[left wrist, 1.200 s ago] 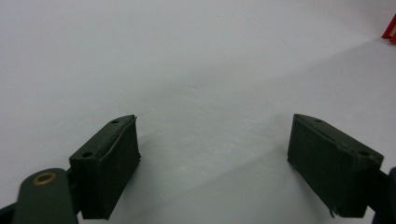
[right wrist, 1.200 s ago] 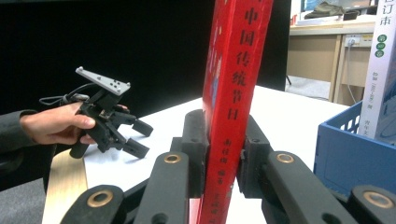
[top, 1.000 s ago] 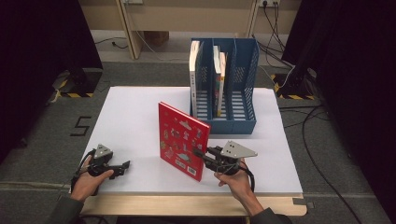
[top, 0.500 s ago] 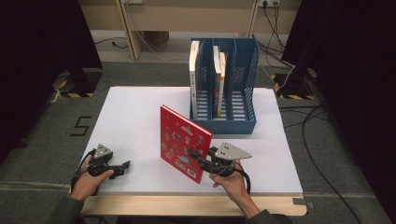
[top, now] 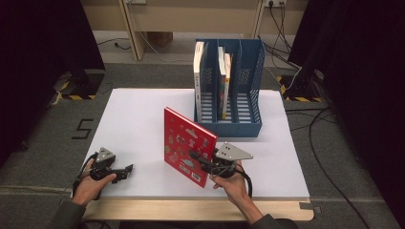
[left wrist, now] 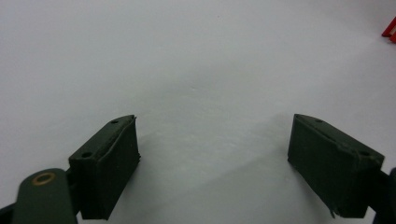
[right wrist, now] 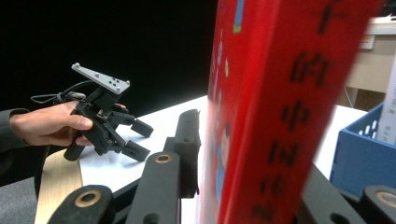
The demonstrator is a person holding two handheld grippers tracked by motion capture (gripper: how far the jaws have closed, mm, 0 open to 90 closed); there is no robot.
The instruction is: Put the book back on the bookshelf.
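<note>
Red book (top: pixel 188 147) stands on edge at lower centre of the high view, pinched near its spine end by the right gripper (top: pixel 204 161). In the right gripper view the jaws press on the two covers, with the spine (right wrist: pixel 289 116) running up the middle of the frame. They have just eased open a touch, yet the book is between them and looks firmly held.

To do this step well, I would keep the grip square on the covers and lift with the book upright, so it does not swing or slip. Then I would steer it toward the free right-hand slot of the blue file rack (top: pixel 229 129) at upper centre, spine aligned with the dividers.

At lower left of the high view, the left gripper (top: pixel 125 171) rests on the white table (top: pixel 133 119). Its jaws are spread wide with nothing between them, as the left gripper view confirms.

Hard to make out: how deep the pads reach across the cover, since the book hides the far jaw. The spine's lettering is blurred, and the right gripper view cuts off the book's top and bottom.
</note>
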